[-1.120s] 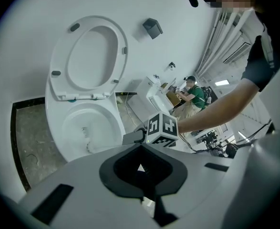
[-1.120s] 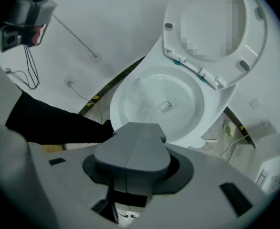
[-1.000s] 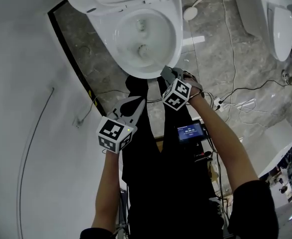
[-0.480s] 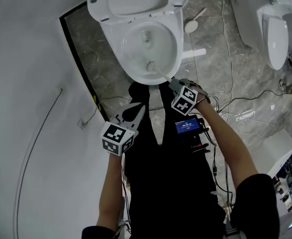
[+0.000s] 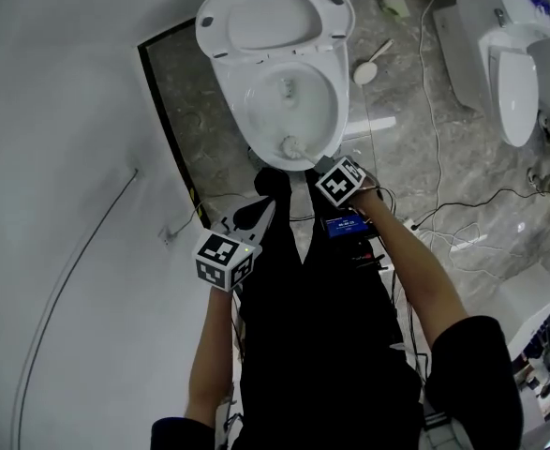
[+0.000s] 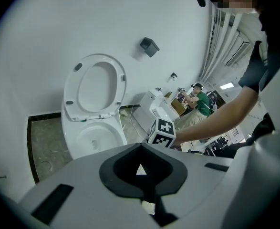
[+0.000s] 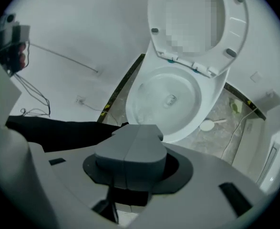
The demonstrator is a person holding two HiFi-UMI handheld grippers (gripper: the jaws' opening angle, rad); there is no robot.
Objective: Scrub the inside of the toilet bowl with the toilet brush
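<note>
Scrubbing seems to be in hand. The toilet brush [image 5: 294, 145] is held by its handle in the right gripper [image 5: 319, 161], whose jaws are pressed together on it. The brush head is down inside the toilet bowl [image 5: 256, 120], by the near rim. The left gripper [image 5: 265, 210], nearer and left, is closed on nothing. Next, the far and side walls should be rubbed.

Second toilet [image 5: 516, 82], stone floor [image 5: 209, 111], perhaps a ladle [image 5: 364, 70]
</note>
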